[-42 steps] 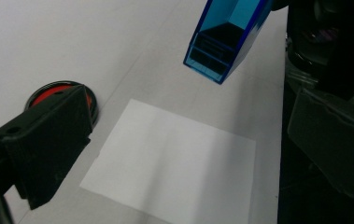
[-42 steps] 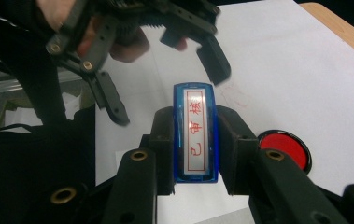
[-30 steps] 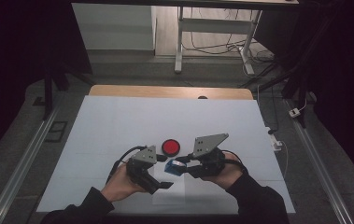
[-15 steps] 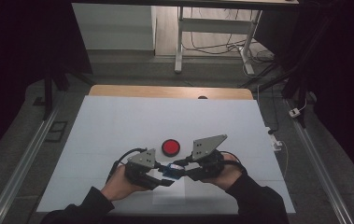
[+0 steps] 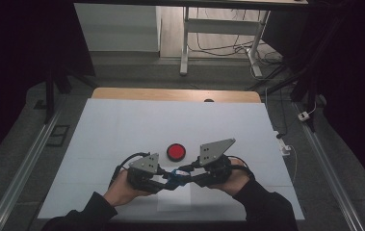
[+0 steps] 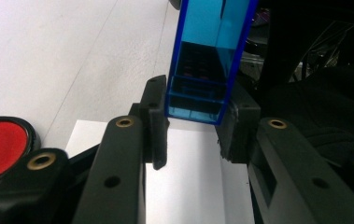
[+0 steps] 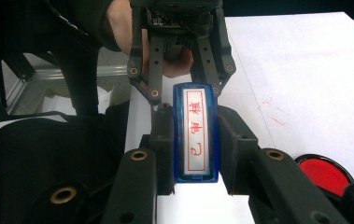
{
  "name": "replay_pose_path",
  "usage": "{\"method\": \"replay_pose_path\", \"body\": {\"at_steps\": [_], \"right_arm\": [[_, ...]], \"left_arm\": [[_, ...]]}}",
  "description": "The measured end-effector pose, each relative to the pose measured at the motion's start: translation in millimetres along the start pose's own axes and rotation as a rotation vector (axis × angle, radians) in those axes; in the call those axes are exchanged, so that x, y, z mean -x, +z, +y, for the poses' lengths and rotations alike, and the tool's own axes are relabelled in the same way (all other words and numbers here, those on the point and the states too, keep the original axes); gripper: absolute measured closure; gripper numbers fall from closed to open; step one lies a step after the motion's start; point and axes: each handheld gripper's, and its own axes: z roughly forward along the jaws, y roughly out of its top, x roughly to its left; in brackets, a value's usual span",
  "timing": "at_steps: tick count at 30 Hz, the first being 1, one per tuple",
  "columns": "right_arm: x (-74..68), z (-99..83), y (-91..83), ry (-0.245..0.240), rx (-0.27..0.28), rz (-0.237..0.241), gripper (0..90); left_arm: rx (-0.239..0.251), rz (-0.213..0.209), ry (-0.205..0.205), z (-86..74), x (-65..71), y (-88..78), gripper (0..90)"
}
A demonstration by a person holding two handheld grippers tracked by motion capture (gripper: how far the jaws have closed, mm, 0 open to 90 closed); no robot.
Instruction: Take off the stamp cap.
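A blue translucent stamp (image 5: 173, 175) with a white face and red characters (image 7: 195, 135) hangs just above the table near its front edge. My right gripper (image 5: 184, 172) is shut on one end of it, pads pressing both long sides. From the left, my left gripper (image 5: 163, 182) meets it, and its jaws close on the stamp's other end (image 6: 209, 60). In the right gripper view, the left gripper (image 7: 186, 91) points straight at me with a hand behind it. A round red ink pad (image 5: 175, 151) in a black rim lies on the table just beyond both grippers.
A white sheet (image 5: 122, 125) covers the table, with a wooden edge (image 5: 170, 94) at the far side. Below the grippers lies a small white paper rectangle (image 5: 173, 202). Metal rails run along both sides, and cables lie on the floor at the right.
The left gripper has moved right and met the stamp held by the right gripper; its jaws now sit on the stamp's free end. Both hands have drawn closer together.
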Motion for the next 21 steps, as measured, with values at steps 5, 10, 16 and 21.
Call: {"method": "replay_pose_path", "body": {"at_steps": [5,10,16,21], "right_arm": [[0.6,-0.3,-1.6,-0.01,0.011,0.009,69.0],[0.0,-0.6,-3.1,-0.011,0.036,0.0,69.2],[-2.2,-0.5,-2.7,-0.047,0.026,-0.025,69.6],[-6.3,-0.2,-1.3,-0.092,0.016,-0.086,70.0]], "left_arm": [[0.0,-0.007,0.0,1.3,0.0,-1.4,68.7],[0.013,-0.027,-0.042,2.2,-2.3,-3.1,69.1],[0.001,-0.046,-0.094,1.7,-5.7,-3.0,69.1],[-0.007,-0.036,-0.153,0.3,-9.3,-3.4,69.4]]}}
